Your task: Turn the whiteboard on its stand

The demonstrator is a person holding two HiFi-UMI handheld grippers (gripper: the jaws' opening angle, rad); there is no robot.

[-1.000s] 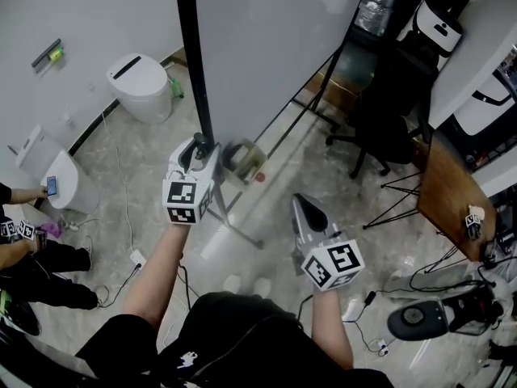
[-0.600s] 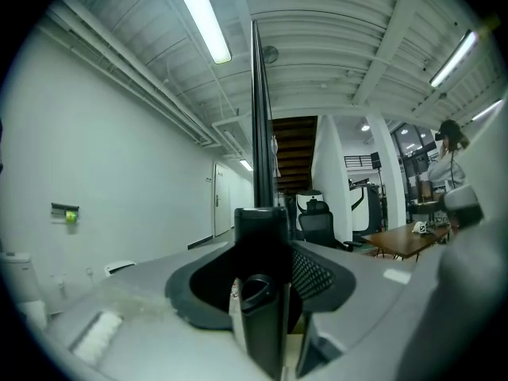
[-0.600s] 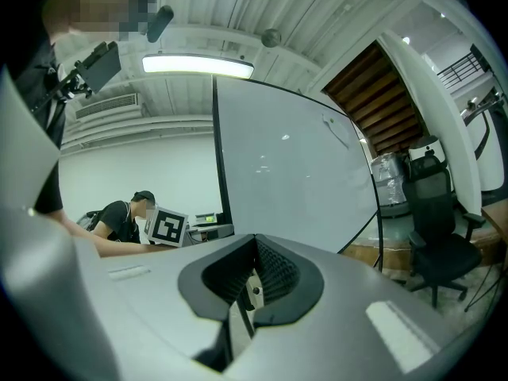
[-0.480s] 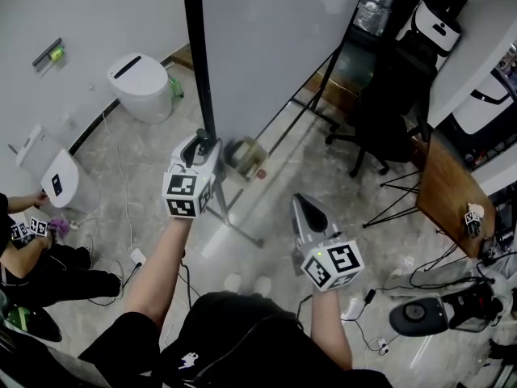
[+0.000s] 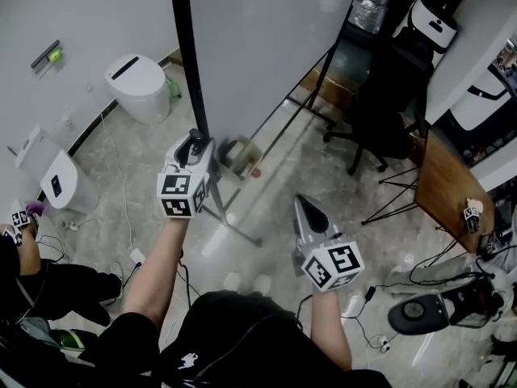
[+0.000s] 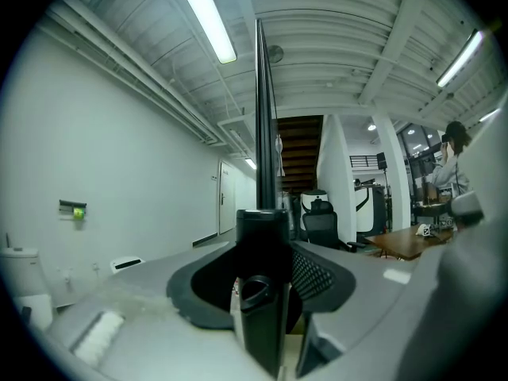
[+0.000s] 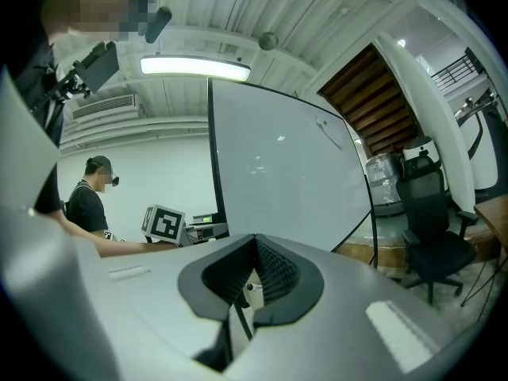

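The whiteboard (image 5: 258, 47) stands upright on its stand, with a black frame edge (image 5: 184, 55) on its left side. My left gripper (image 5: 194, 142) is at that edge low down. In the left gripper view the black frame edge (image 6: 262, 133) fills the gap between the jaws, and the left gripper (image 6: 262, 236) is shut on it. My right gripper (image 5: 304, 204) hangs lower right of the board, away from it, shut and holding nothing. In the right gripper view the whiteboard (image 7: 278, 181) stands ahead of the right gripper (image 7: 255, 240).
The stand's leg (image 5: 234, 225) runs across the floor between the grippers. A black office chair (image 5: 380, 111) and a wooden table (image 5: 444, 192) are on the right. White bins (image 5: 137, 83) line the left wall. A person (image 5: 32, 273) crouches at far left. Cables lie on the floor.
The whiteboard's black edge and my left gripper on it have shifted slightly left. The person at far left has moved. The right gripper has stayed put.
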